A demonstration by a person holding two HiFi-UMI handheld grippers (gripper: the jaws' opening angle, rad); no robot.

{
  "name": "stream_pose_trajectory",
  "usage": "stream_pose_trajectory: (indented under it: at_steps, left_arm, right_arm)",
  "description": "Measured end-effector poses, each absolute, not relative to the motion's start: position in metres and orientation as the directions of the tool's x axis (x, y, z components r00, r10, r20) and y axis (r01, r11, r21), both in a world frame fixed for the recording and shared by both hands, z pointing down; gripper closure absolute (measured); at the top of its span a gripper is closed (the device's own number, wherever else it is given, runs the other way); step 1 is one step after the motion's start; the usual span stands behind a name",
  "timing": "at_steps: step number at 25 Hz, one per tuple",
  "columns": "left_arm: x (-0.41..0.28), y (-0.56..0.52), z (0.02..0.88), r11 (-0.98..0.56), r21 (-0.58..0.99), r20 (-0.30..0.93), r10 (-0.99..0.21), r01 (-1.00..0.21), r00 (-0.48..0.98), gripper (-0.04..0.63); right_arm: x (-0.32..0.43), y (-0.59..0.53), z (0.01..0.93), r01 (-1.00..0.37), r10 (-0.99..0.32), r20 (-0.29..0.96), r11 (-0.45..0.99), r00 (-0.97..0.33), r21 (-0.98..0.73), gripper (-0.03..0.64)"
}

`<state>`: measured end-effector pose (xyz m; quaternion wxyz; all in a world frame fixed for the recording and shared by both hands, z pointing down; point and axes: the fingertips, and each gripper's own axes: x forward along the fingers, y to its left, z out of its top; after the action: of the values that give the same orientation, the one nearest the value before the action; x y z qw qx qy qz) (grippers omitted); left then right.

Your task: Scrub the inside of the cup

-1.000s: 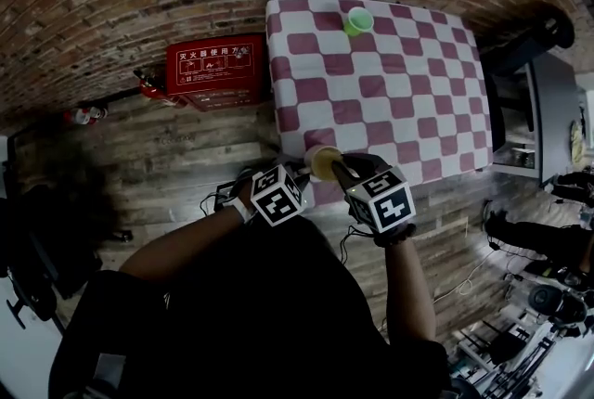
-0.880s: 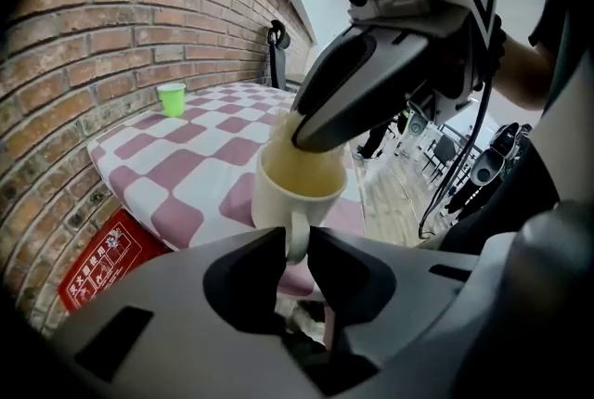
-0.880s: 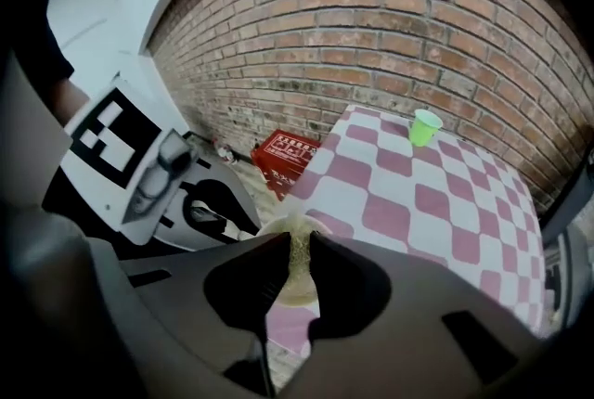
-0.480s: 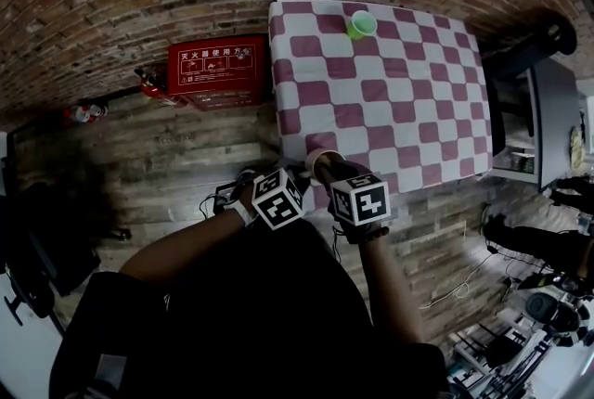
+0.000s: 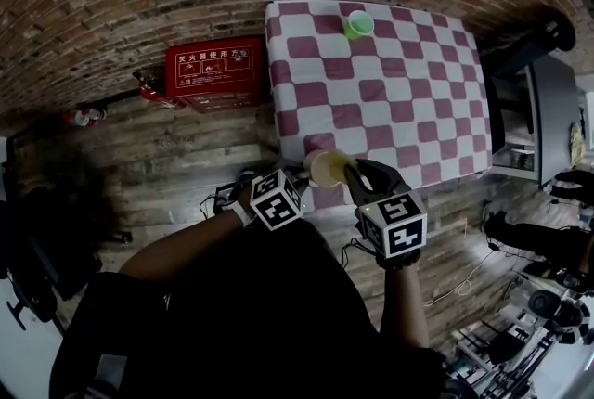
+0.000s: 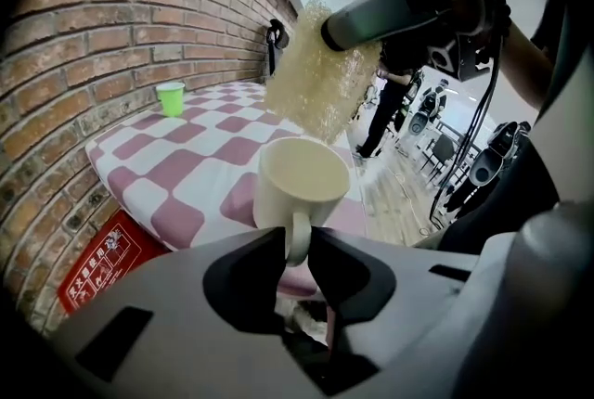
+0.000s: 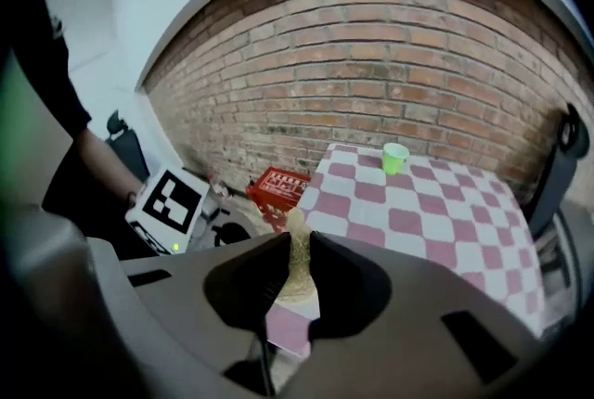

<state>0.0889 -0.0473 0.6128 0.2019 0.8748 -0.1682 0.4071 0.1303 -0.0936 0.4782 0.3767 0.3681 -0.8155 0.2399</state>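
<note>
A cream cup (image 6: 299, 186) hangs by its handle in my left gripper (image 6: 297, 244), which is shut on that handle; the cup's mouth faces up and away. In the head view the cup (image 5: 327, 167) sits just past the table's near edge, between my left gripper (image 5: 302, 177) and my right gripper (image 5: 351, 174). My right gripper (image 7: 297, 249) is shut on a yellowish sponge (image 7: 297, 244). From the left gripper view the sponge (image 6: 314, 72) hangs just above and behind the cup's rim, outside the cup.
A table with a pink-and-white checked cloth (image 5: 390, 91) stands against a brick wall. A small green cup (image 5: 358, 22) stands at its far edge. A red box (image 5: 215, 70) lies on the wooden floor to the left. Equipment stands to the right.
My right gripper has pulled back toward the person and to the right, lifting the sponge out from over the cup's mouth. The left gripper and cup have barely moved.
</note>
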Motion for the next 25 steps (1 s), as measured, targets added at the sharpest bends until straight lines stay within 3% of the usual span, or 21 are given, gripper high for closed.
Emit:
stream_pose_trajectory:
  at_steps: [6, 12, 18, 25]
  left_arm:
    - [0.091, -0.046, 0.614, -0.865, 0.215, 0.781, -0.126, -0.453, 0.611, 0.512]
    - [0.089, -0.045, 0.615, -0.862, 0.220, 0.781, -0.125, -0.457, 0.612, 0.514]
    - [0.089, -0.045, 0.613, -0.863, 0.219, 0.778, -0.128, -0.456, 0.615, 0.514]
    - [0.087, -0.046, 0.613, -0.863, 0.211, 0.779, -0.134, -0.458, 0.612, 0.513]
  right_arm:
    - [0.105, -0.073, 0.546, -0.579, -0.340, 0.896, 0.806, -0.284, 0.123, 0.546]
    - [0.098, -0.079, 0.589, -0.475, -0.367, 0.904, 0.849, -0.217, 0.231, 0.546]
    - [0.111, -0.091, 0.547, -0.515, -0.455, 0.857, 0.809, -0.242, 0.284, 0.545]
    - [0.140, -0.108, 0.453, -0.652, -0.610, 0.743, 0.687, -0.277, 0.321, 0.545]
